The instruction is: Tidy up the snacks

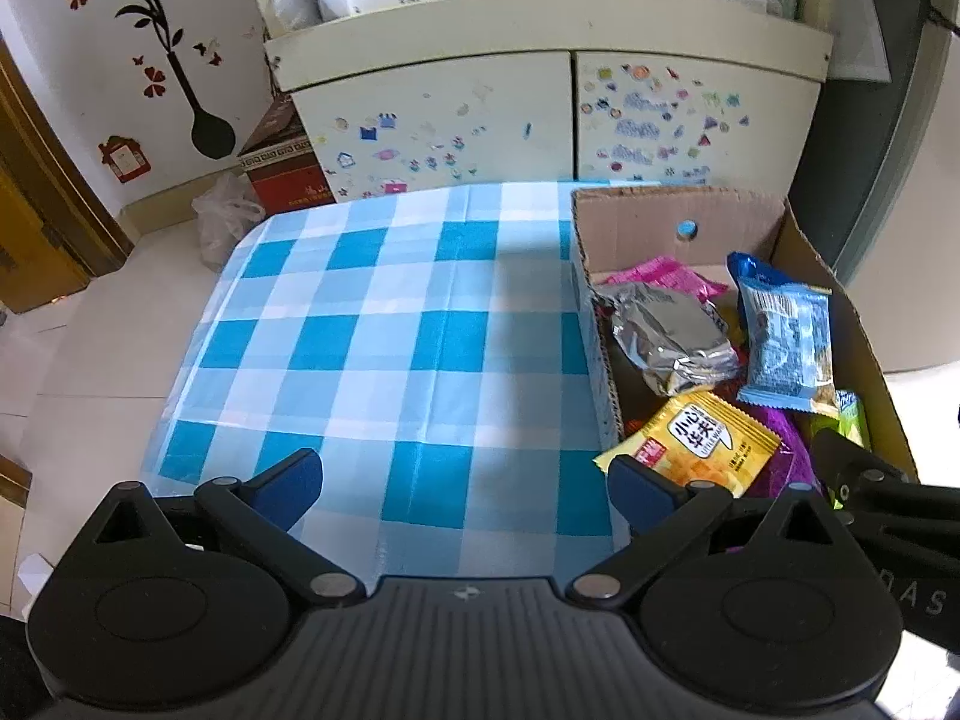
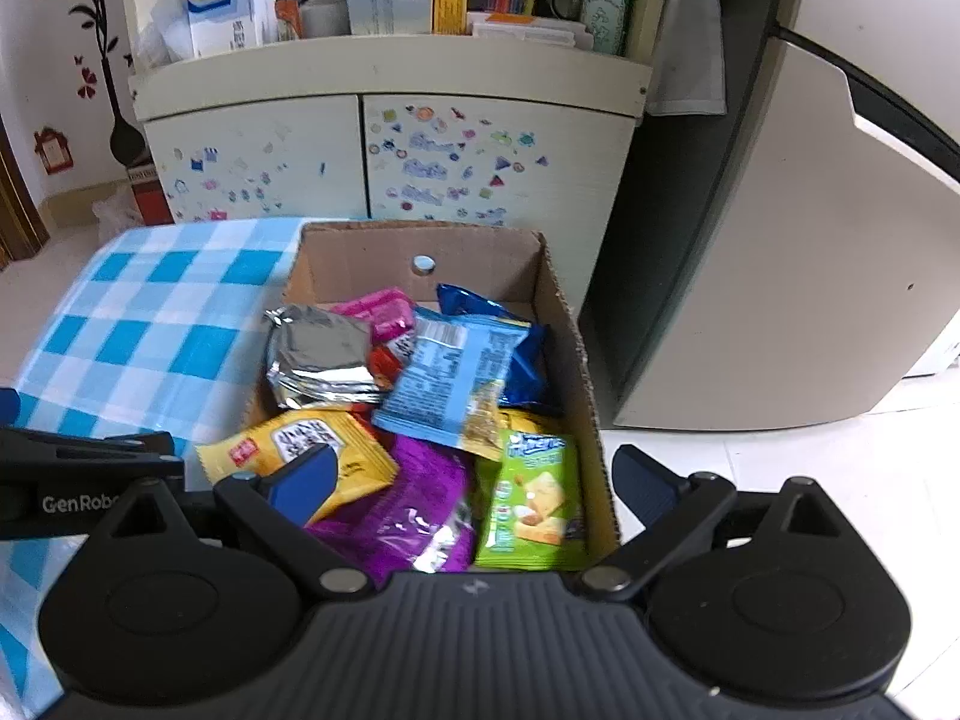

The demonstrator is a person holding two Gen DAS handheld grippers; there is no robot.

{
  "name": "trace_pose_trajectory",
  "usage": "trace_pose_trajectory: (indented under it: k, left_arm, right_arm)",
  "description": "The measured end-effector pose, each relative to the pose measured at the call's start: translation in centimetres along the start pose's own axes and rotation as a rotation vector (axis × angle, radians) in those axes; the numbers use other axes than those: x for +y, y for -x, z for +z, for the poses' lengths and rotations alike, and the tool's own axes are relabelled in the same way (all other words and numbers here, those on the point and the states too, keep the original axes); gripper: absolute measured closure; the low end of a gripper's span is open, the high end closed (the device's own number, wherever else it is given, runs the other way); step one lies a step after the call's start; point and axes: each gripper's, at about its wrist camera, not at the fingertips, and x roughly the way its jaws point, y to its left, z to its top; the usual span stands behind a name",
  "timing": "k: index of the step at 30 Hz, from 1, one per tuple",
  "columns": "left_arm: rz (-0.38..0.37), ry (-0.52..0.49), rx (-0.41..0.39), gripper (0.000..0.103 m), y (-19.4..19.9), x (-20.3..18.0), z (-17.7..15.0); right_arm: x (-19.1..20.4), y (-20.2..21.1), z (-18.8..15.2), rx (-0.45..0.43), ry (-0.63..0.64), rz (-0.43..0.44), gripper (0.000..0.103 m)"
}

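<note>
I count one cardboard box (image 2: 564, 324) on the table, standing on the blue checked cloth (image 1: 372, 324) at its right side, and every snack I can see lies inside it. There are seven packets that I can tell apart: one silver foil packet (image 2: 321, 360), one pink packet (image 2: 384, 309) behind it, one dark blue packet (image 2: 522, 354) toward the back right, one light blue packet (image 2: 447, 381) lying across the middle on top of others, one yellow packet (image 2: 312, 444) at the near left, one purple packet (image 2: 414, 510) at the near middle, and one green packet (image 2: 534, 498) at the near right. A bit of red wrapper shows between the silver and light blue ones; I cannot tell what it belongs to.

My left gripper (image 1: 465, 492) is spread wide with nothing in it, over the bare cloth just left of the box. My right gripper (image 2: 474, 486) is also spread wide and empty, hanging over the near end of the box above the purple and green packets.

The right camera shows the green packet whole and the grey refrigerator (image 2: 780, 276) beside the box; the left camera shows only an edge of that packet, but takes in the bare stretch of cloth, the red carton (image 1: 282, 168) and plastic bag (image 1: 225, 219) on the floor.
</note>
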Motion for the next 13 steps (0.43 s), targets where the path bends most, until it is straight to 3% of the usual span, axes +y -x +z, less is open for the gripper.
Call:
trace_pose_trajectory:
  k: [13]
  left_arm:
    - [-0.001,0.041,-0.061,0.000,1.4,6.8,-0.7]
  right_arm:
    - [4.6,1.2,0.6,-0.054,-0.022,0.117,0.005]
